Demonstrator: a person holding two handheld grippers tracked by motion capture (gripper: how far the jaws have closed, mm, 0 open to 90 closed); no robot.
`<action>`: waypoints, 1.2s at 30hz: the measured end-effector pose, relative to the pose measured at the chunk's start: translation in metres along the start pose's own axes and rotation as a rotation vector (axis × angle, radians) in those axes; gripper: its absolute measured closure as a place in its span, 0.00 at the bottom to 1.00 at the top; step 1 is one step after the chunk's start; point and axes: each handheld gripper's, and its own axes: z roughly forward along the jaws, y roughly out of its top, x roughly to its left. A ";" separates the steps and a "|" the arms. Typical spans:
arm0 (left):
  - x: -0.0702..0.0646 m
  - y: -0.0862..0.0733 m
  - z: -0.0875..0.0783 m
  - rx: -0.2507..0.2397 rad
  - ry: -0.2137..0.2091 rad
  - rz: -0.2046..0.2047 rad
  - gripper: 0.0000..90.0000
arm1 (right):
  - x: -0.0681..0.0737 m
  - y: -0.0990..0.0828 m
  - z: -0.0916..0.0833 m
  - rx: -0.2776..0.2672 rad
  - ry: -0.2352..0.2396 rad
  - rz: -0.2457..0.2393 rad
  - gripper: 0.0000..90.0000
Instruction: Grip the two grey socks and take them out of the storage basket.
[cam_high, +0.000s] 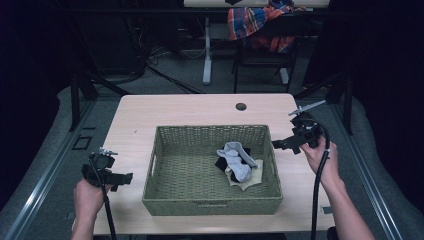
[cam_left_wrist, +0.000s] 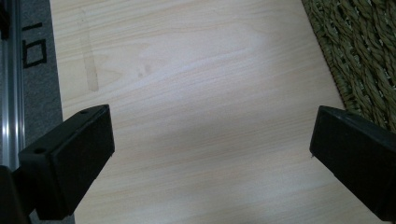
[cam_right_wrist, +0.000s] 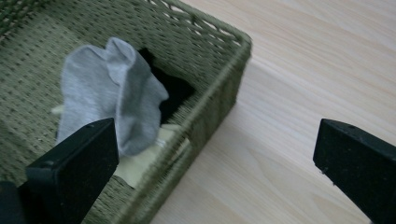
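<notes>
A green woven basket (cam_high: 212, 200) sits in the middle of the light wooden tabletop (cam_high: 200, 107), and everything else can be placed against it. Inside the basket, toward its right wall, lies a small heap of socks: a grey sock (cam_high: 236, 159) on top, a black sock (cam_high: 222, 162) partly under it, and a pale yellowish sock (cam_high: 247, 177) beneath both, nearer the basket's front right corner. In the right gripper view the grey sock (cam_right_wrist: 109, 100) is folded over itself, with the black sock (cam_right_wrist: 173, 91) showing behind it against the basket's wall (cam_right_wrist: 219, 100) and the pale sock (cam_right_wrist: 135, 168) sticking out below.

The right tongs (cam_high: 278, 144) hang just outside the basket's right wall, level with the socks and pointing toward them; their jaws stand wide apart with nothing between them, one over the basket's inside and the other over bare tabletop. The left tongs (cam_high: 125, 178) sit to the left of the basket, near its front left corner, held low over the wood. Their jaws also stand wide and hold nothing, and the basket's woven side (cam_left_wrist: 359, 51) shows just beyond one of them.
</notes>
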 end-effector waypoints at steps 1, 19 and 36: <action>0.000 0.000 0.001 0.001 0.000 0.001 0.00 | 0.004 0.007 0.003 0.003 0.018 -0.007 0.00; 0.000 0.000 0.000 -0.004 -0.007 0.003 0.00 | 0.056 0.055 0.054 0.166 0.146 -0.086 0.14; -0.001 0.001 0.001 -0.004 -0.010 0.008 0.00 | 0.080 0.056 0.106 0.349 0.033 -0.118 0.62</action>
